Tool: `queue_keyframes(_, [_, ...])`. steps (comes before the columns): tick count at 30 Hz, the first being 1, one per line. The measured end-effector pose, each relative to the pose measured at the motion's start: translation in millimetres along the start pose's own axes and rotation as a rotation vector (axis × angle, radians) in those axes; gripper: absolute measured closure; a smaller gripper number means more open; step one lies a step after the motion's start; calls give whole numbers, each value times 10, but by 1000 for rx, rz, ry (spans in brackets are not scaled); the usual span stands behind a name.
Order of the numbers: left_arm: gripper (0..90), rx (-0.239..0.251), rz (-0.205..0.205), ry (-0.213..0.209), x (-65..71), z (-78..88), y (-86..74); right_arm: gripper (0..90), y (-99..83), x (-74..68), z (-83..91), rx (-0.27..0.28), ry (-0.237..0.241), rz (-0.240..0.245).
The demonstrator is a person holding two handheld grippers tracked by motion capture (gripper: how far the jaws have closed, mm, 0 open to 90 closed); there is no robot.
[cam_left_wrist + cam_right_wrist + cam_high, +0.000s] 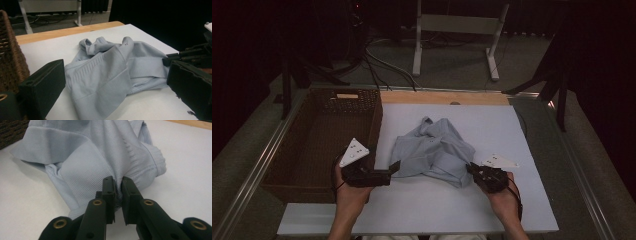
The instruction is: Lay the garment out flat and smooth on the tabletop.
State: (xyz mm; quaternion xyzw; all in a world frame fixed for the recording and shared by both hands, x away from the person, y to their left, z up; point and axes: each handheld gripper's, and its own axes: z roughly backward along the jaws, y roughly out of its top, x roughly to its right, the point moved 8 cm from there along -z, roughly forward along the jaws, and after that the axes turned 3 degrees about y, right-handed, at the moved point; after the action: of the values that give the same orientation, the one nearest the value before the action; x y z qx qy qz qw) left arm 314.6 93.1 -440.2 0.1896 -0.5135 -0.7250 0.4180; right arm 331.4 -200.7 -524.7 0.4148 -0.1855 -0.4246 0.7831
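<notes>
Two handheld grippers work a crumpled pale-blue knit garment [433, 150] lying on a white board [512, 125].
Right gripper [117, 185] pinches its near hem; left gripper [112, 82] gapes beside it. That shallow pinch may slip when lifted.

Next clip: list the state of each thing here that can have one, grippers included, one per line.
Shirt: crumpled in a heap on the white board, one fold pinched by the right gripper.
Right gripper: shut on the shirt.
Left gripper: open, jaws wide at the shirt's edge, pressing on nothing.
Basket: upright, left of the board, nothing visible inside.
White board: flat on the table.
</notes>
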Motion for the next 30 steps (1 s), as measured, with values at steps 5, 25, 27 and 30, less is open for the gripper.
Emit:
queue_keyframes(5, [37,11,-8,-9,45,-28,13,827,-4,37,28,2,-9,2])
queue_keyframes(25, [38,32,-39,-29,182,-187,2,827,-51,226,181,9,-58,8])
queue_keyframes(27, [38,38,-44,-34,199,-205,-1,827,-57,250,201,10,-62,6])
queue_keyframes(30, [38,47,-46,-48,226,-242,-6,827,-69,278,227,10,-68,5])
